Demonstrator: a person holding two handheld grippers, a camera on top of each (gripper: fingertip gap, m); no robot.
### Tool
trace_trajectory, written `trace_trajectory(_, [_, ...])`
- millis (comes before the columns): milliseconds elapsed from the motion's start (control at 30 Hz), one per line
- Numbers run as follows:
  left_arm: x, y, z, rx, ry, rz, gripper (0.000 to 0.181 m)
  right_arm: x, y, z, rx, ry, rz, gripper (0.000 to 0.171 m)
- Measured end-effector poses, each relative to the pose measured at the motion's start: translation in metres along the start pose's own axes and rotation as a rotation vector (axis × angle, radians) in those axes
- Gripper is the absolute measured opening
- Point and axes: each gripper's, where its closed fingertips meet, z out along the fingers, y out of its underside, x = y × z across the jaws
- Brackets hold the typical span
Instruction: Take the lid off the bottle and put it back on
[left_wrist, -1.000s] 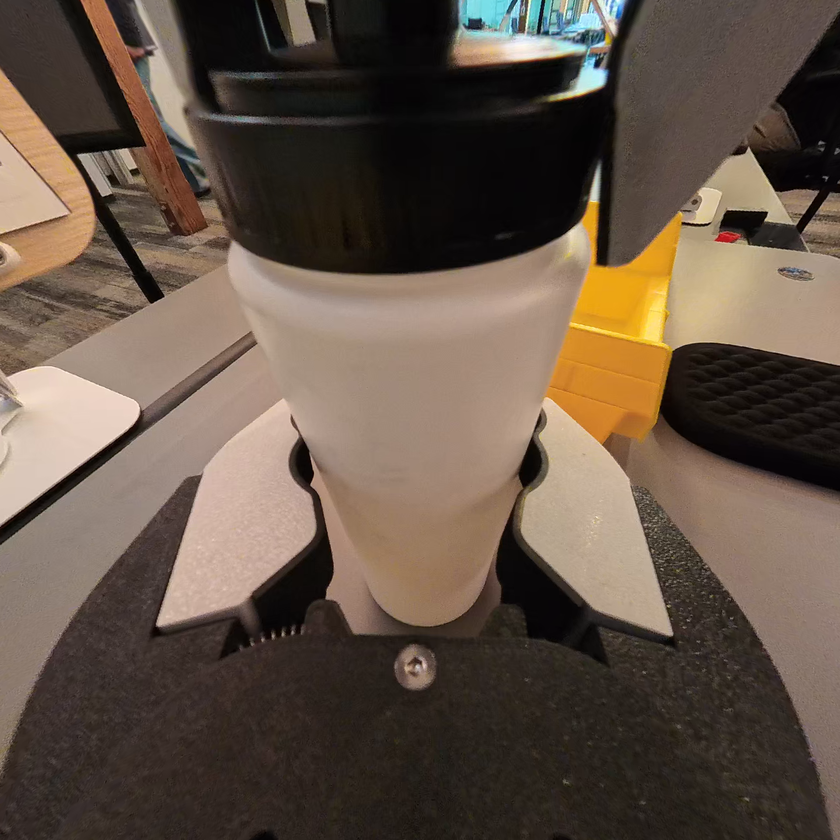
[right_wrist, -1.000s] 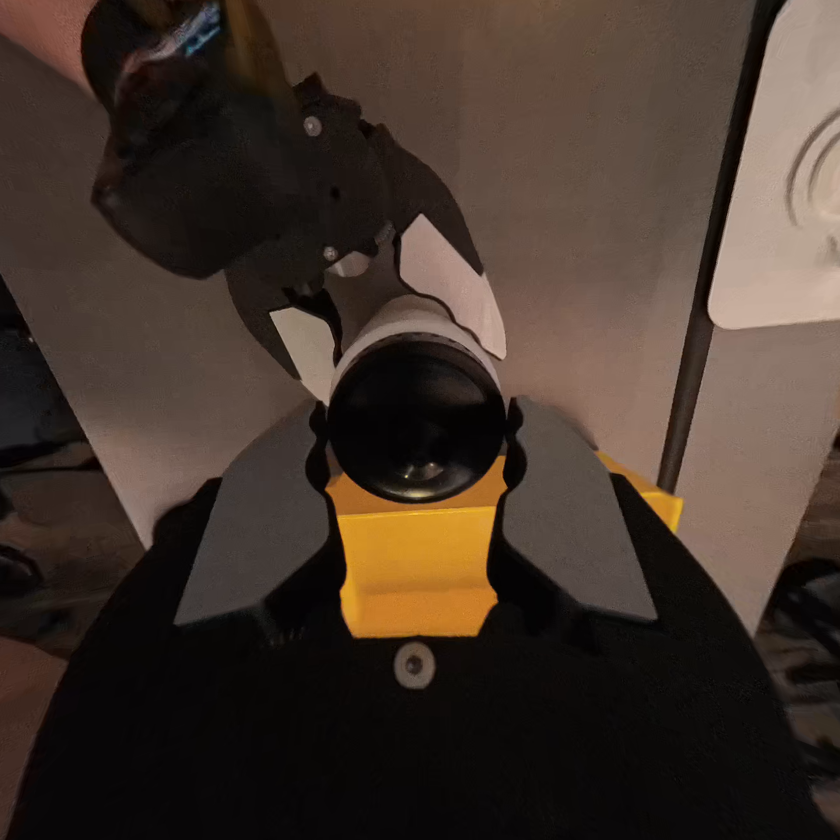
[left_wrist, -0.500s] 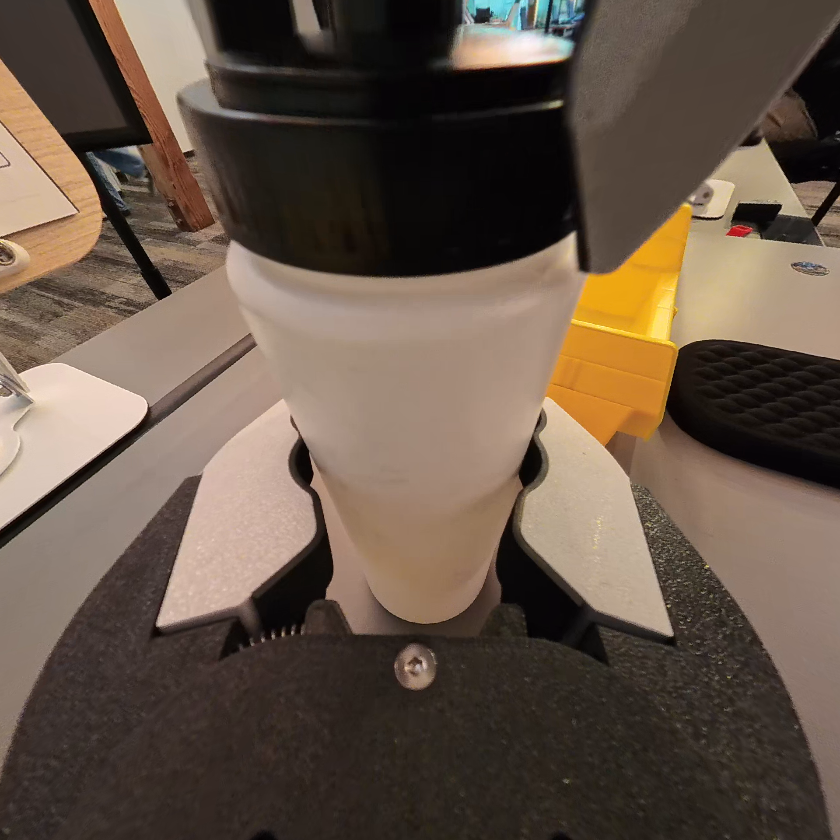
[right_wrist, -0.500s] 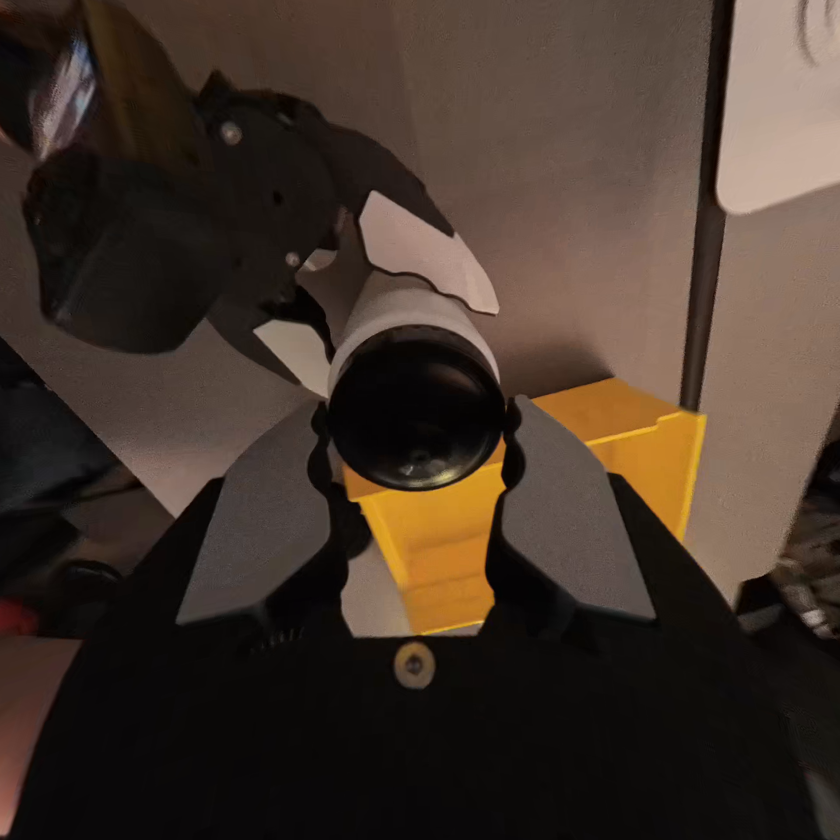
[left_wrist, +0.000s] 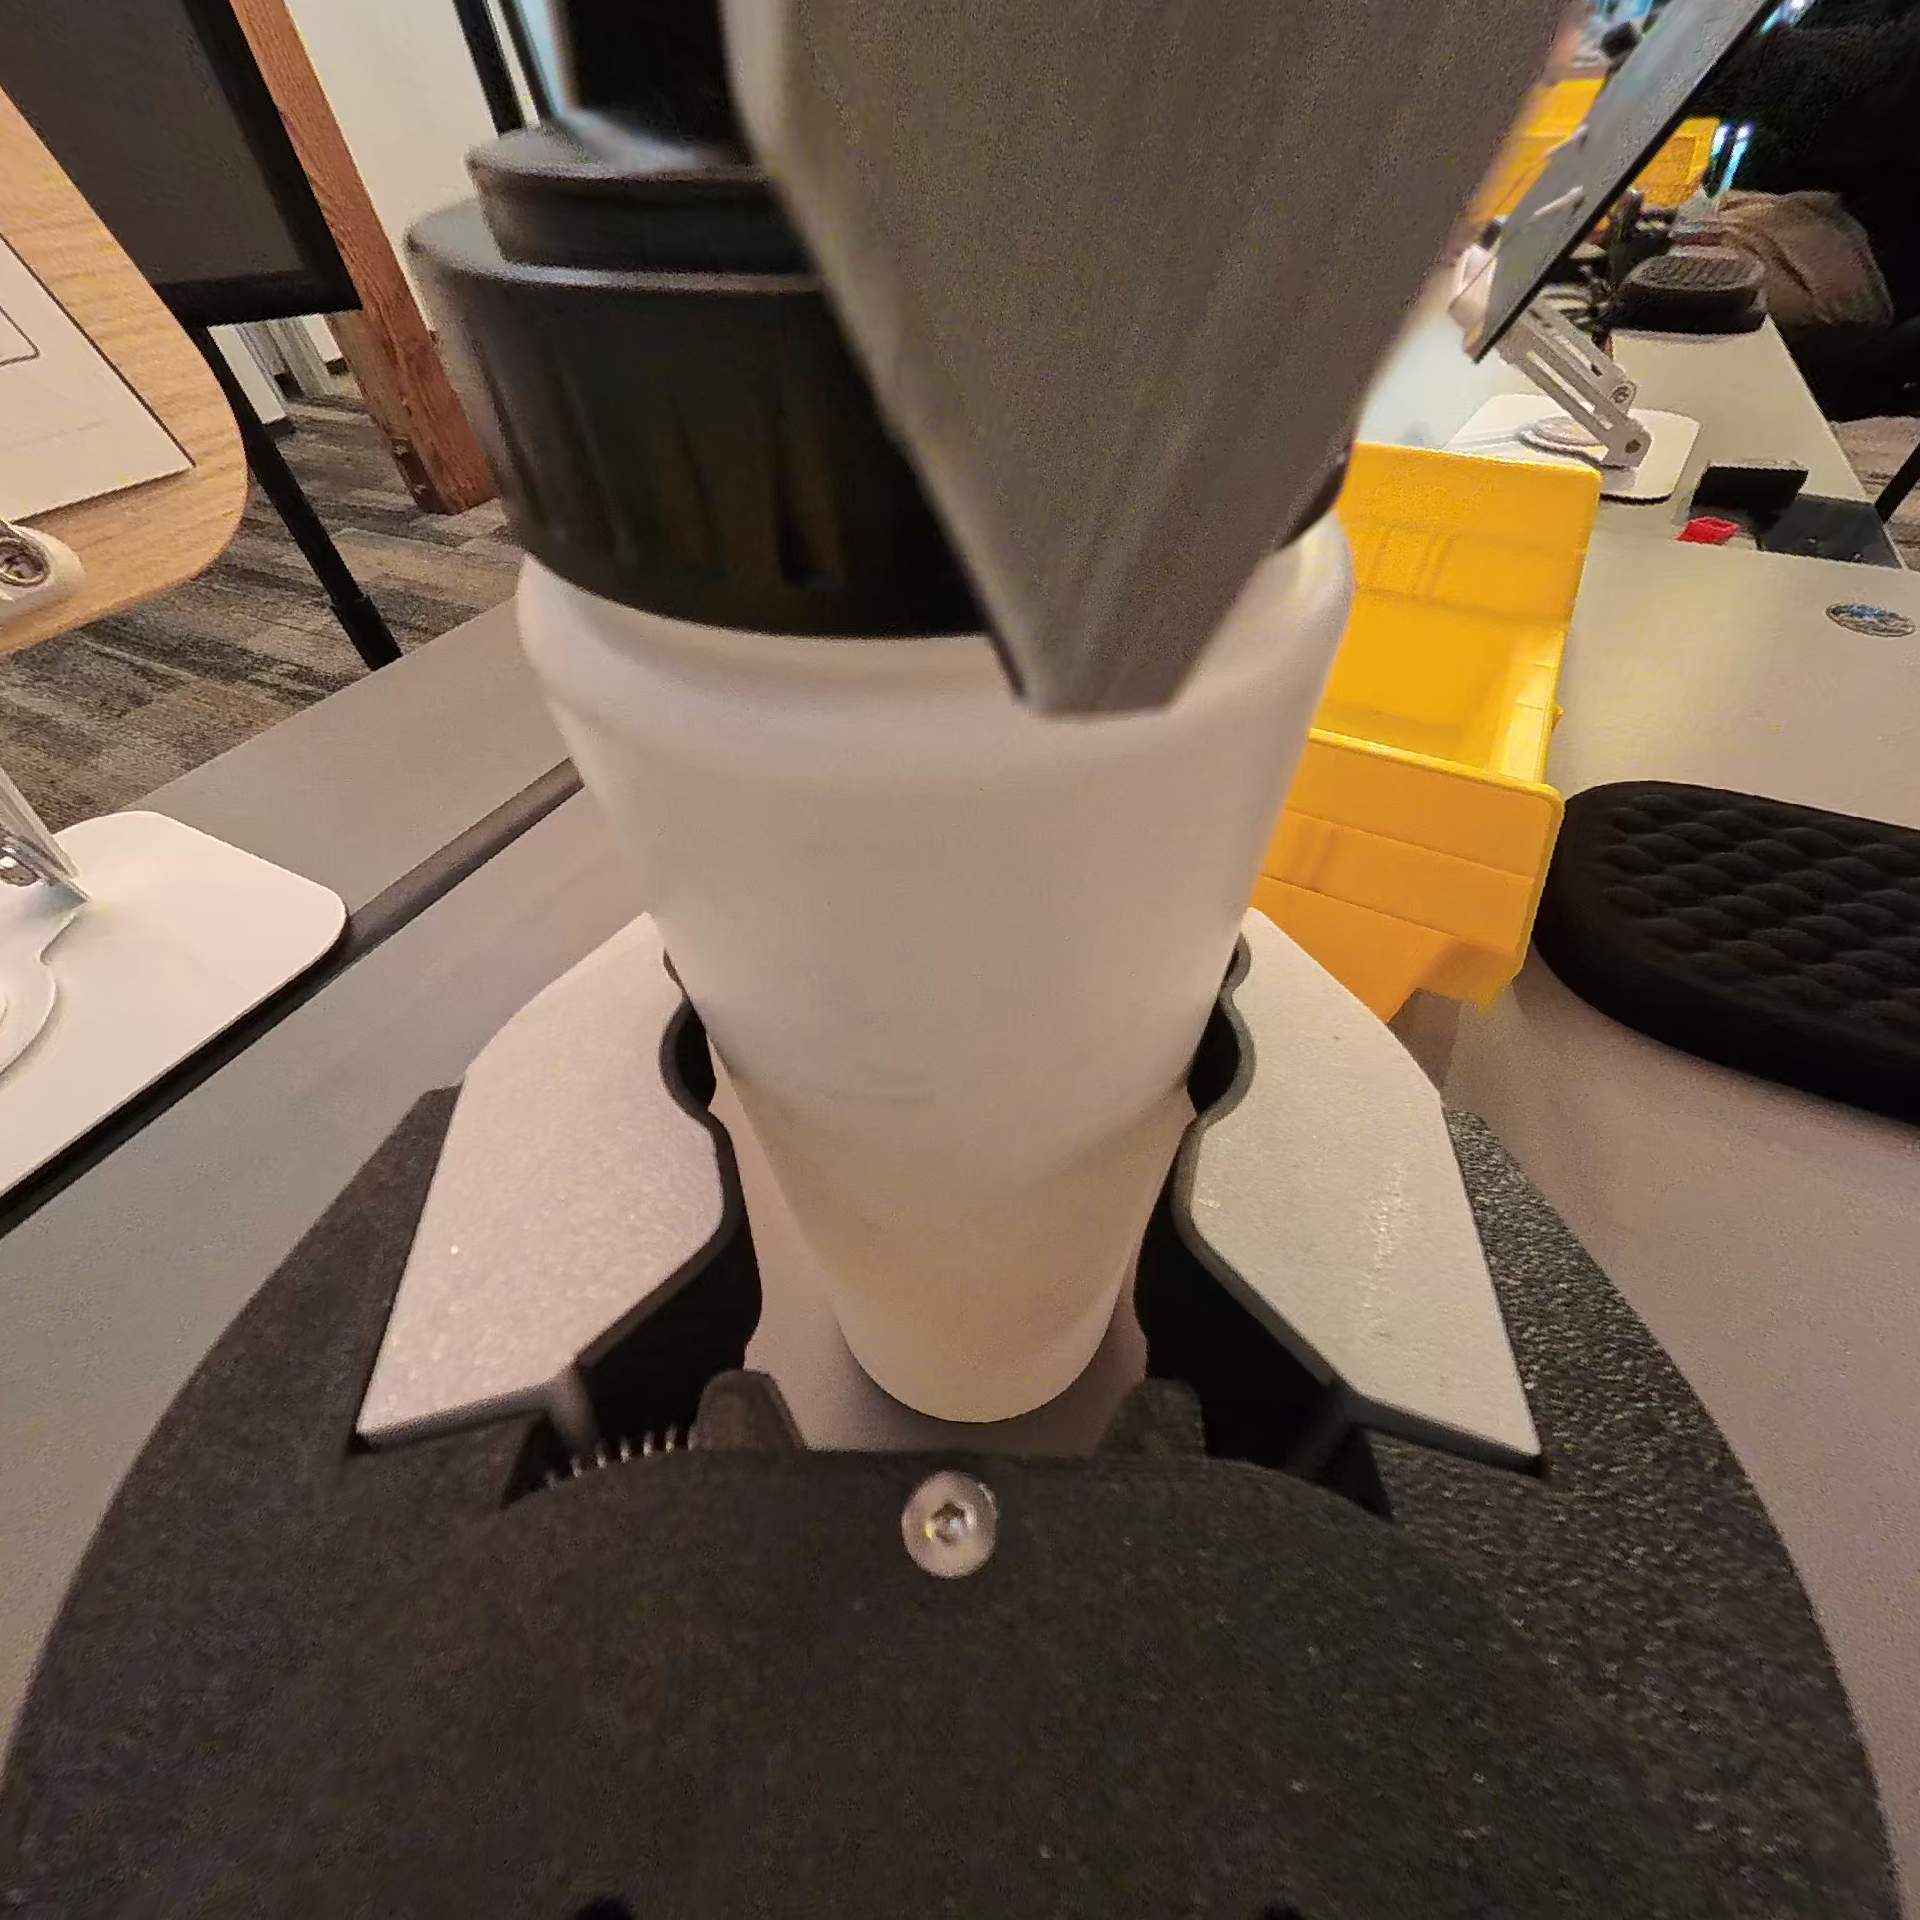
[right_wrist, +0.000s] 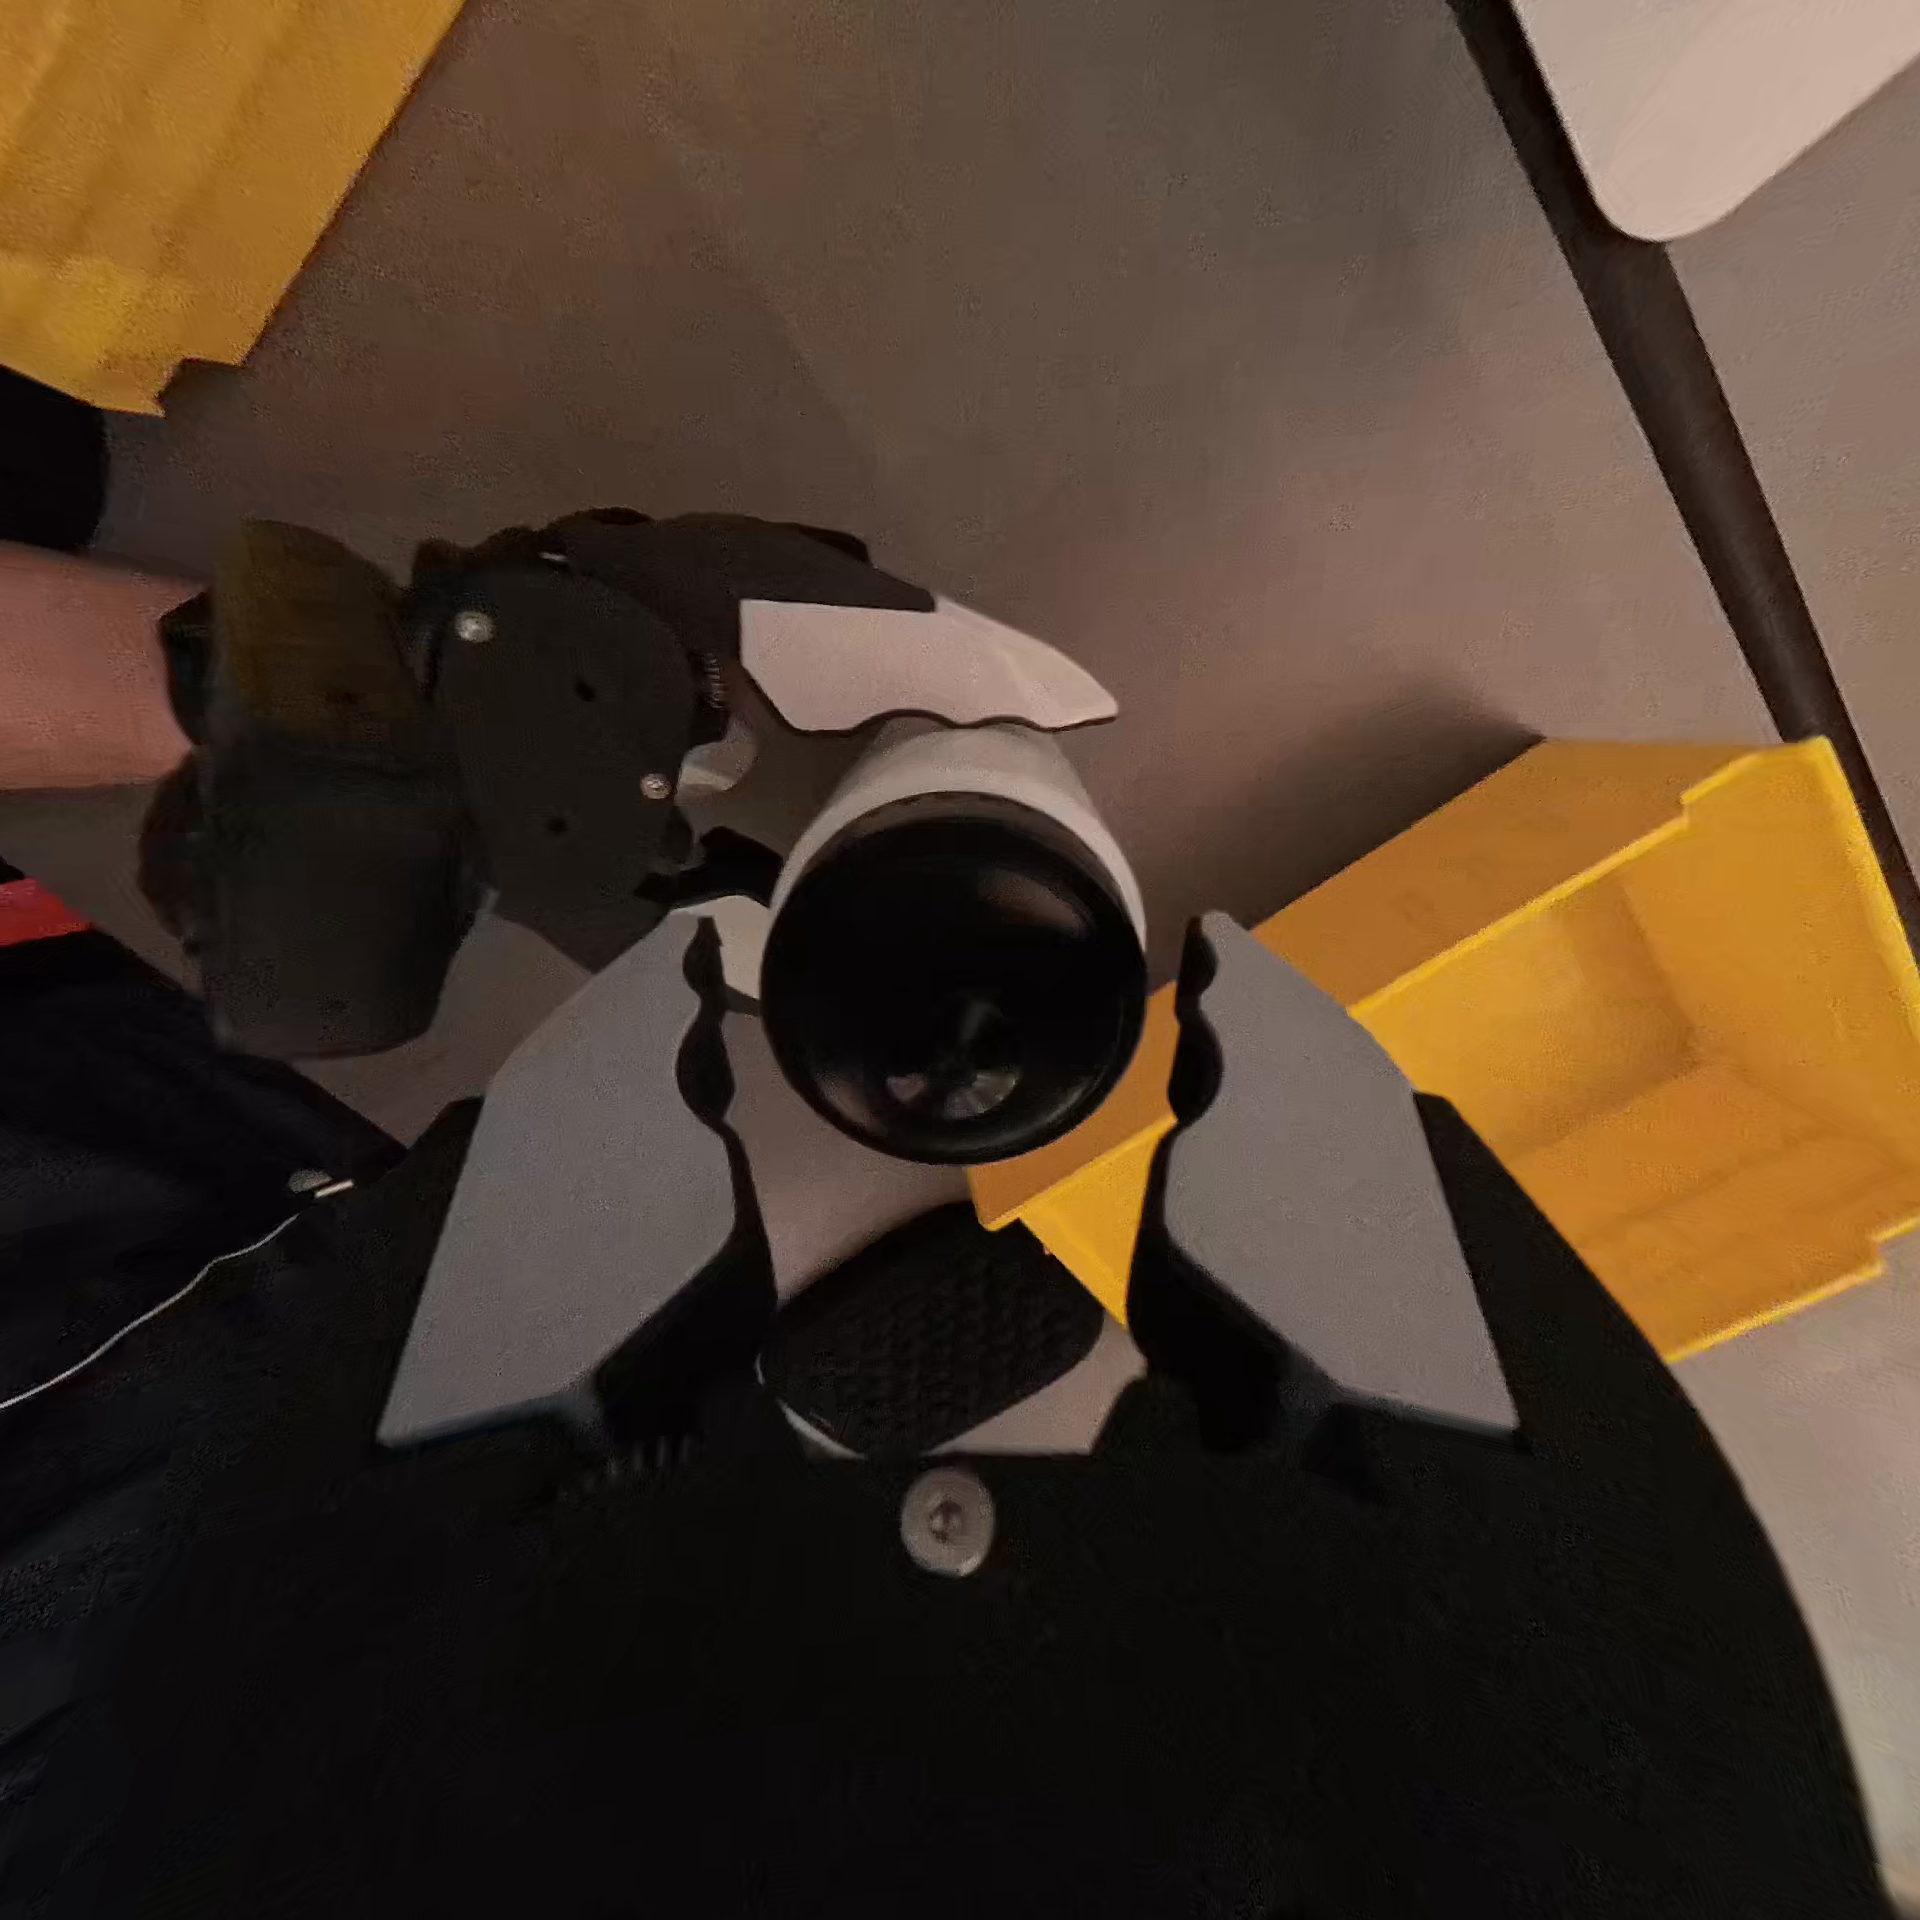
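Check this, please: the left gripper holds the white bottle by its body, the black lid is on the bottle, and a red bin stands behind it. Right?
The bin is yellow, not red, as the left wrist view shows. The rest holds: the left gripper grips the white bottle by its body, with the black lid on.

Looking straight down on the black lid (right_wrist: 951, 997), which sits on the white bottle (right_wrist: 977, 769). The right tongs (right_wrist: 940, 997) straddle that lid, fingers (right_wrist: 592, 1195) spread with slim gaps on both sides, not touching it. From the left, the left tongs (right_wrist: 831, 810) clamp the bottle's body, one pale finger (right_wrist: 914, 665) lying along it. A yellow bin (right_wrist: 1558, 997) sits on the grey tabletop (right_wrist: 1039, 364) to the right, another yellow bin (right_wrist: 156, 156) top left, and a black textured pad (right_wrist: 925, 1340) just below the bottle.
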Motion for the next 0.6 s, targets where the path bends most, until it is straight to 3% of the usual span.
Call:
trace_trajectory(167, [0.001, 0.0, 0.0, 0.0, 0.006, 0.004, 0.092, -0.001, 0.003, 0.005, -0.055, 0.001, -0.101, 0.076])
trace_trajectory(333, [0.002, 0.0, 0.0, 0.005, 0.024, 0.005, 0.092, -0.008, 0.004, 0.004, -0.024, -0.074, -0.714, 0.076])
trace_trajectory(433, [-0.001, 0.0, 0.0, 0.007, 0.018, -0.011, 0.092, -0.007, 0.001, 0.004, -0.006, -0.102, -0.602, 0.076])
trace_trajectory(600, [-0.003, 0.0, 0.0, -0.001, -0.003, -0.003, 0.092, 0.003, -0.005, -0.002, 0.049, 0.039, -0.255, 0.084])
